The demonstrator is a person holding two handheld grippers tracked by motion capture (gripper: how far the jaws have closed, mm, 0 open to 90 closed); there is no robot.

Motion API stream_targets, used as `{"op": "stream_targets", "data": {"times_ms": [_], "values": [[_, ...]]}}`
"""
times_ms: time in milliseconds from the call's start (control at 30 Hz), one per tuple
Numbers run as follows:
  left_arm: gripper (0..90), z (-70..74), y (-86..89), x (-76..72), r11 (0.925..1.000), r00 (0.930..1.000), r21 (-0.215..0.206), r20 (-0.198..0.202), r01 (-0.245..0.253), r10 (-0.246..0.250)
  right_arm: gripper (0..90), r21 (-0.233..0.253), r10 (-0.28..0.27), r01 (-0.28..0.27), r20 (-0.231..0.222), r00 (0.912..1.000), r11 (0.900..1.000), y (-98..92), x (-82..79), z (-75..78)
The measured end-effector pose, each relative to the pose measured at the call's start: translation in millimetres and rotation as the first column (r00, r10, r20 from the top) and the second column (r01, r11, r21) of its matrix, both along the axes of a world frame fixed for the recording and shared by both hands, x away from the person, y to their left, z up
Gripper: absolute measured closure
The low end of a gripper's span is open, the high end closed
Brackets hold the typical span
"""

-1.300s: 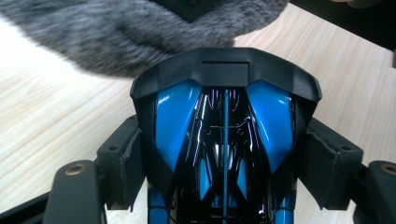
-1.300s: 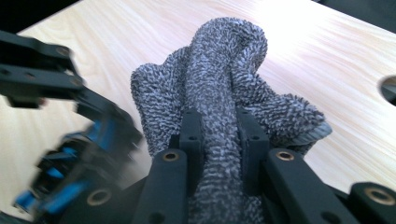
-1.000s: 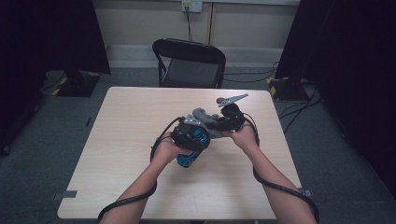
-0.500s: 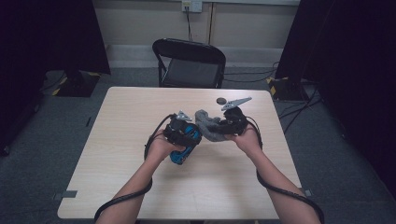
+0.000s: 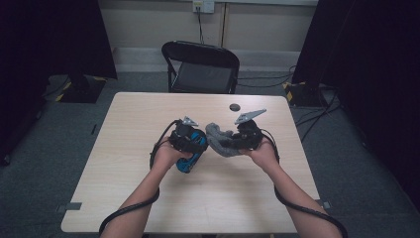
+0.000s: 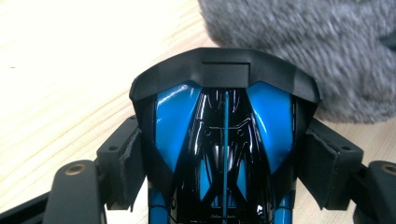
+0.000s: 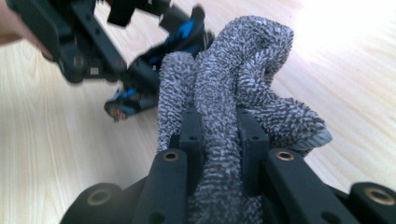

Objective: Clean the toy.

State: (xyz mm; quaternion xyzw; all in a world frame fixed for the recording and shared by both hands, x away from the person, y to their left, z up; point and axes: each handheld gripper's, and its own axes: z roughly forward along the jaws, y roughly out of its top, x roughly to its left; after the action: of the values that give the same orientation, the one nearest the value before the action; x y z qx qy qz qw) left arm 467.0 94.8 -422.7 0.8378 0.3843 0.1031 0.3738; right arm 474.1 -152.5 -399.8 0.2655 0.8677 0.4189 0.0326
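A pale wooden counter (image 5: 148,188) stood on a grey floor, with a black folding chair (image 5: 200,67) behind it. Both forearms came in from the bottom and met over the middle of the counter. The left hand-held gripper (image 5: 190,144) was clenched around a blue and black toy car (image 6: 224,140), its pads pressing on both sides. The right hand-held gripper (image 7: 219,135) was closed on a grey fuzzy cloth (image 7: 233,84), which hung just beside the car. A small dark disc (image 5: 234,107) lay farther back on the counter.
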Motion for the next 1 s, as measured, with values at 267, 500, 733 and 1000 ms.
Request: {"op": "stream_targets", "data": {"times_ms": [267,500,733,1000], "values": [[25.6,15.1,5.7,-2.4,0.9997,0.9997,-0.024,0.024,0.003,-0.003,76.4,-0.023,-0.038,0.038,-0.012,0.9992,0.999,-12.3,0.3,-13.7],[25.6,19.8,-0.3,-4.2,0.999,0.9994,-0.037,0.024,0.026,-0.025,76.4,0.01,-0.072,0.072,-0.005,0.9974,0.997,-18.6,4.3,-10.8],[25.6,16.6,-5.6,-2.8,0.9979,0.9994,-0.056,0.009,0.033,-0.033,76.4,0.007,-0.043,0.043,0.002,0.9991,0.999,-7.6,2.6,-8.0],[25.6,19.9,-5.9,-2.6,0.9972,0.9992,-0.063,0.006,0.041,-0.04,76.4,0.011,-0.017,0.017,-0.01,0.9998,1.0,0.5,0.9,-16.7]]}}
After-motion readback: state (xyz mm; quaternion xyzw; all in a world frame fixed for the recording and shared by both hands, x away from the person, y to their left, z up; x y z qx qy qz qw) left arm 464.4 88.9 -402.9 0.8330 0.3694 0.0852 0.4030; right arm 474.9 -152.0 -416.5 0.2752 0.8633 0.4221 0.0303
